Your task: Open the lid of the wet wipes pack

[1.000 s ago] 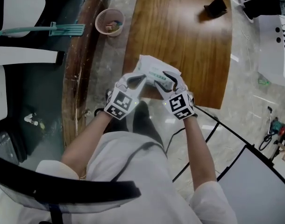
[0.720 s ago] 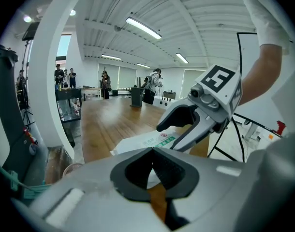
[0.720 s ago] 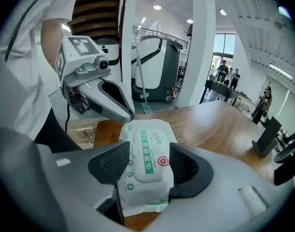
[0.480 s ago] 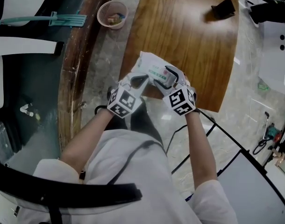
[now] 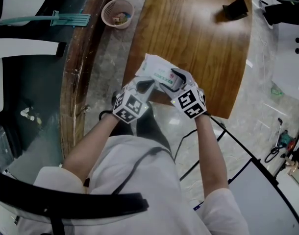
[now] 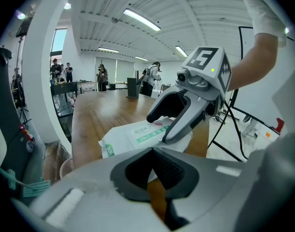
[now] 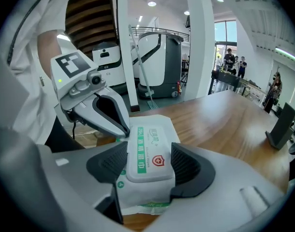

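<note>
- Two tongs meet at the near edge of the counter (image 5: 198,38) in the head view: the left tongs (image 5: 148,85) and the right tongs (image 5: 174,81) both reach the pack (image 5: 153,67), which sits at that edge between them.
- Left gripper view: the left tongs are pinched on a thin white edge of the pack; the rest of it stretches ahead over the counter, with the right tongs across its far part.
- Right gripper view: the right tongs have just been opening and stand wide, the lid (image 7: 150,156) lying flat and closed between the pads (image 7: 109,166); the left tongs nip the pack's far left side.
</note>
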### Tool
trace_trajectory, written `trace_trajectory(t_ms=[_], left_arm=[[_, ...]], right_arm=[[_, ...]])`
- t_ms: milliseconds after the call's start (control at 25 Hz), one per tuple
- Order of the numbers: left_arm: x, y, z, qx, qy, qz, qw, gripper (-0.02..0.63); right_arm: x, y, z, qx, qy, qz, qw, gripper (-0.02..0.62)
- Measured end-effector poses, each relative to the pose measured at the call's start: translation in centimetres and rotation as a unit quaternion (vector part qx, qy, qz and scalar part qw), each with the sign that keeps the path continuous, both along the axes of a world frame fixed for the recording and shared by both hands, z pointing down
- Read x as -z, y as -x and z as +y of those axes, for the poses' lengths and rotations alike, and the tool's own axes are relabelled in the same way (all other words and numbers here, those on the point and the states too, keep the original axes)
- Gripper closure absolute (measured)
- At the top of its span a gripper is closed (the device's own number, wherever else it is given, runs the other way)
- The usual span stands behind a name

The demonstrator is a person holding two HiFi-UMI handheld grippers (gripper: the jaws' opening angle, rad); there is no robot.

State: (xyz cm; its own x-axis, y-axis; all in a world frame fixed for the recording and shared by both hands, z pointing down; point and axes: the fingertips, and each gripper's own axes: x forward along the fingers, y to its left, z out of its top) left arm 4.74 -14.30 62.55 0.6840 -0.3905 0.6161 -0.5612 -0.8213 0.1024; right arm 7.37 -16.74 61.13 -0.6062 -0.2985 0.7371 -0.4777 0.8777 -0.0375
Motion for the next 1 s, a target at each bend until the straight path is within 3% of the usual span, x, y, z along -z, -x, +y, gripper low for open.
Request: trace_trajectory(t_ms=[1000], left_arm=[[-0.29, -0.05, -0.13, -0.009, -0.004, 0.005, 0.9999, 0.6]], right_arm=[[-0.44, -0.38, -0.43, 0.005, 0.083, -0.031, 0.996, 0.31]])
